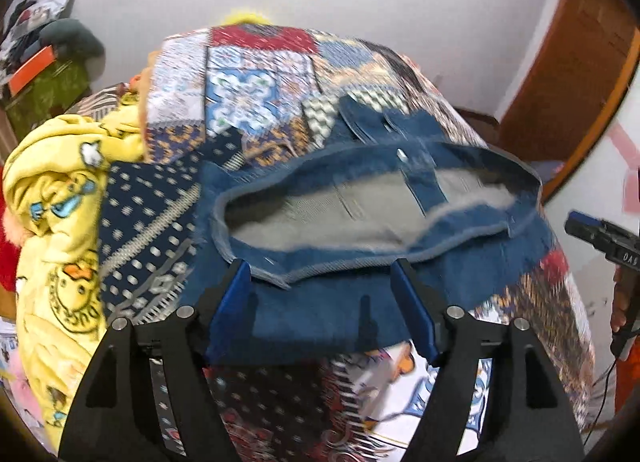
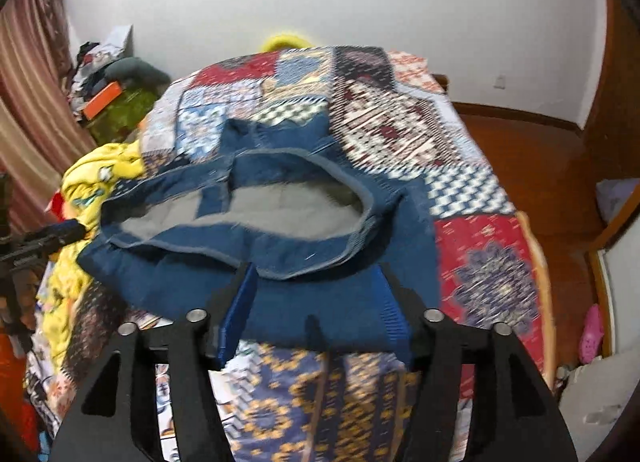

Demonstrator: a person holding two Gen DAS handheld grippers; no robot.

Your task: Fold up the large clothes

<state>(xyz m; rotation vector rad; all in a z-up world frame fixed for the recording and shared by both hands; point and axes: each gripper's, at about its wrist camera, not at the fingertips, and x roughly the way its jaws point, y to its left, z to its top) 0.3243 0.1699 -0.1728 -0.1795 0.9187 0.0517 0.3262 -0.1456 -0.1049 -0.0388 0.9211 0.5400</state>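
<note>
A bed (image 2: 472, 166) covered with a patchwork spread fills most of both views, its long axis running from 6 o'clock toward the white wall at 12 o'clock. A blue denim garment (image 1: 320, 302), apparently jeans, lies on the spread near the bed's near end, its waist opening facing 6 o'clock toward the cameras and showing a grey lining. The body of the garment (image 2: 312, 298) runs away toward 12 o'clock; its far part is bunched, so the legs and the full length cannot be made out, and motion blur softens seams and details. A crumpled yellow blanket (image 1: 60, 198) with cartoon prints lies at 9 o'clock of the garment, cut off by the frame edge. A wooden floor (image 2: 532, 158) shows at 3 o'clock of the bed. The left gripper (image 1: 320, 274) hangs over the near waistband with its blue-padded fingers spread apart and nothing pinched; the denim lies between and beneath them, unpressed. The right gripper (image 2: 316, 274) stands likewise released over the waistband, its pads clear of the cloth. In each view the other gripper appears only partly at the frame edge.
</note>
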